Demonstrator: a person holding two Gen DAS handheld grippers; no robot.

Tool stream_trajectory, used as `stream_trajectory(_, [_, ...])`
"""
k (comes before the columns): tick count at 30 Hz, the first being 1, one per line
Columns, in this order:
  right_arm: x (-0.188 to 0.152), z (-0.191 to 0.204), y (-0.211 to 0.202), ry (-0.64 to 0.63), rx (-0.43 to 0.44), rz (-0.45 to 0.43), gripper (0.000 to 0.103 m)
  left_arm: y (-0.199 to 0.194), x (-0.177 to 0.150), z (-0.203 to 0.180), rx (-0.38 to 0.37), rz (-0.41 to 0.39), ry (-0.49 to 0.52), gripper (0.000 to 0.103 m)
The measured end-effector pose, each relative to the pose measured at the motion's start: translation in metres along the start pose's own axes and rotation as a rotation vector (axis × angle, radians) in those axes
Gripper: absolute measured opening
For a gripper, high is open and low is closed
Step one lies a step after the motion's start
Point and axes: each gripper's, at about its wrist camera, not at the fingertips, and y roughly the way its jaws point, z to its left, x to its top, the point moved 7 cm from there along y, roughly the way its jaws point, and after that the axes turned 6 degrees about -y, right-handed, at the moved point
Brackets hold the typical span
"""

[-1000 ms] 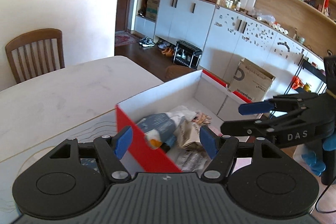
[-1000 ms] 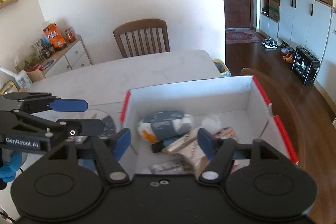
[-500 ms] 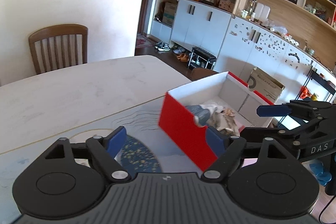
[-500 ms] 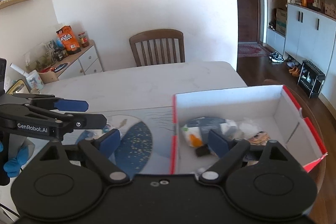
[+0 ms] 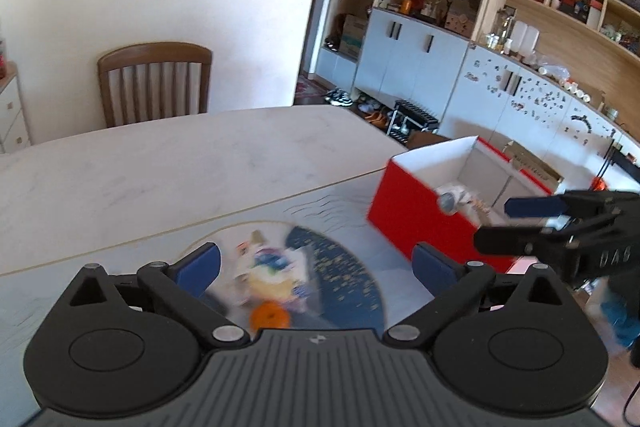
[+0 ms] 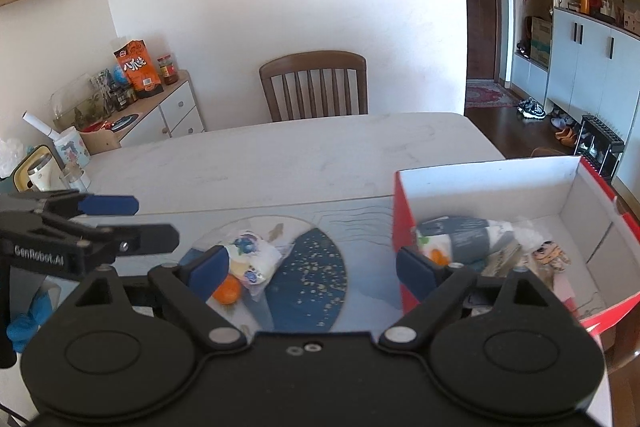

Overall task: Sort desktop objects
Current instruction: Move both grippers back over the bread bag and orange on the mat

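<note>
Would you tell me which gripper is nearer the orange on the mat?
Left. The left gripper hangs right over the orange; the right gripper sits farther right, beside the red box.

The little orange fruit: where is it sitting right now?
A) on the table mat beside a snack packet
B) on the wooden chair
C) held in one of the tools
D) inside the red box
A: the orange fruit lies on the mat against the snack packet, outside the red box; both tools are open and empty.
</note>
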Motion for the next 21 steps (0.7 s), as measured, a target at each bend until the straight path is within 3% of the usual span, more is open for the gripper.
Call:
stream_trajectory(8, [-0.005, 0.016, 0.023, 0.004, -0.011, 0.033, 0.091, 0.009, -0.025, 0.039, 0.076, 0.039, 0.011, 0.102])
stream_trajectory(21, [-0.004, 0.031, 0.082, -0.019, -0.014, 0.095, 0.091, 0.059, -0.058, 0.048, 0.063, 0.091, 0.050, 0.102])
